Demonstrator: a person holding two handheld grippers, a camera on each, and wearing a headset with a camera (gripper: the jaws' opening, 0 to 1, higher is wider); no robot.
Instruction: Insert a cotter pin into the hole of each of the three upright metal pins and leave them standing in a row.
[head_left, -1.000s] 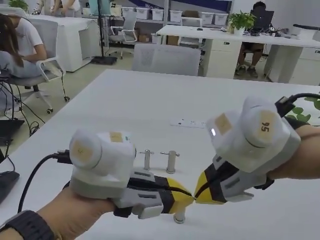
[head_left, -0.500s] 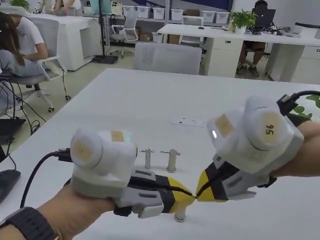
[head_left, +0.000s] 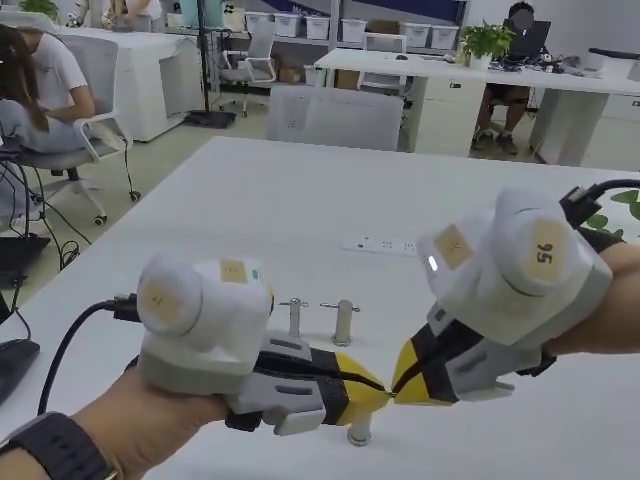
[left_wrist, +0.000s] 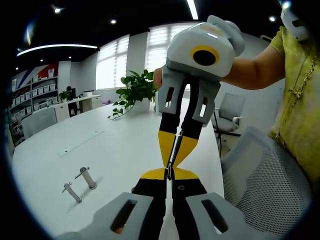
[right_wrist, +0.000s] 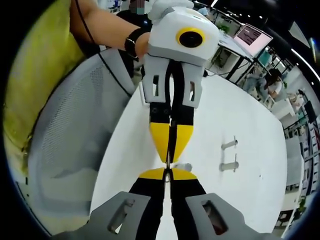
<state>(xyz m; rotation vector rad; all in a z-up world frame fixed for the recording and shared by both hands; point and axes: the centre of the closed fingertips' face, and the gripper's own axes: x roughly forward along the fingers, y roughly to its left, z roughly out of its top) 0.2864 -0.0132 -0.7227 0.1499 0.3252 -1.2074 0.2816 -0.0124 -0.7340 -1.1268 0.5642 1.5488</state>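
Left gripper (head_left: 375, 392): fingers closed, tips meeting the right's
Right gripper (head_left: 400, 387): closed too, can't tell what's pinched
Metal pins (head_left: 342, 322): two upright on bench (head_left: 300, 200)

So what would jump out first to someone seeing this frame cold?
The left gripper and right gripper meet tip to tip, jaws shut, low in the head view just over a pin. Behind them two more pins stand side by side, each with a crossbar near its top.
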